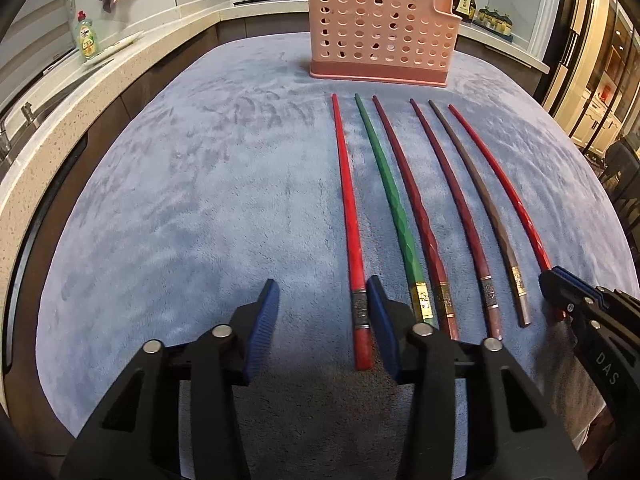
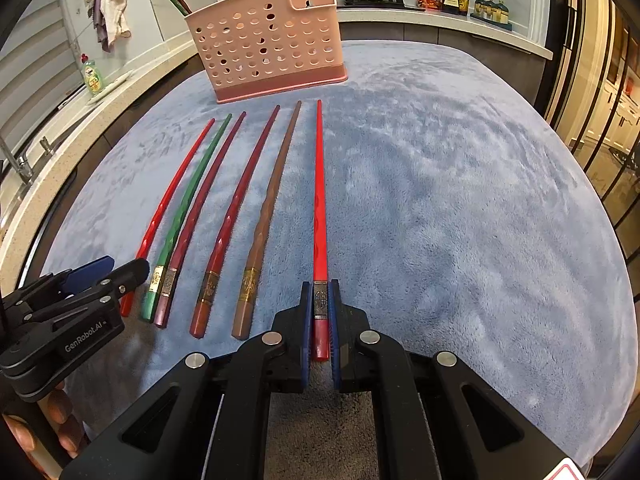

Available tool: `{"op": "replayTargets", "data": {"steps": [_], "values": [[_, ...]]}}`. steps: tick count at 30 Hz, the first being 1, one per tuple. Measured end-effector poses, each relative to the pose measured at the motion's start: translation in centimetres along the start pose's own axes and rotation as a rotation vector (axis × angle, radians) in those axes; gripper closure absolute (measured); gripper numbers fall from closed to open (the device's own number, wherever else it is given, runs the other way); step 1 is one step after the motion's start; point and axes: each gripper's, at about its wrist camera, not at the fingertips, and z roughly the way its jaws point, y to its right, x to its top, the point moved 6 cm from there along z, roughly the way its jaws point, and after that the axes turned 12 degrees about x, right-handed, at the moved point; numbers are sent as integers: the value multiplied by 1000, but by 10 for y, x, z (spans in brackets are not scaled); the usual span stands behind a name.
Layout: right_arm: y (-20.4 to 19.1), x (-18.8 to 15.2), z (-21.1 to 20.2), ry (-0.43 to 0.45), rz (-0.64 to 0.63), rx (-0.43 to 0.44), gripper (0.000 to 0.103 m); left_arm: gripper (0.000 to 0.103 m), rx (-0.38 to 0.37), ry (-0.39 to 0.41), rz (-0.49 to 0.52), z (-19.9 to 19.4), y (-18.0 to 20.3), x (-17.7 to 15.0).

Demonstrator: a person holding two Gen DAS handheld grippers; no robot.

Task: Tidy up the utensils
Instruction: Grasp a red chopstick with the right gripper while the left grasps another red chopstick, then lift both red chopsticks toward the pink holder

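Blue plush cloth [image 2: 440,200] beside kitchen counter [image 2: 400,18]

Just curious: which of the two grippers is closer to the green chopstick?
Left. The left gripper is open beside the leftmost red chopstick, next to the green chopstick. The right gripper is shut on the far-right red chopstick, several sticks away.

Pink perforated basket [image 1: 380,28], blue cloth [image 1: 200,184], green chopstick [image 1: 394,208]
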Motion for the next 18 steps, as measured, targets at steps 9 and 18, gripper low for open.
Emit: {"op": "replayTargets", "data": {"steps": [9, 18], "values": [[0, 1, -1, -6, -6, 5, 96, 95, -22, -19, -2, 1, -5, 4], [5, 19, -25, 33, -6, -17, 96, 96, -40, -23, -30, -8, -15, 9]]}}
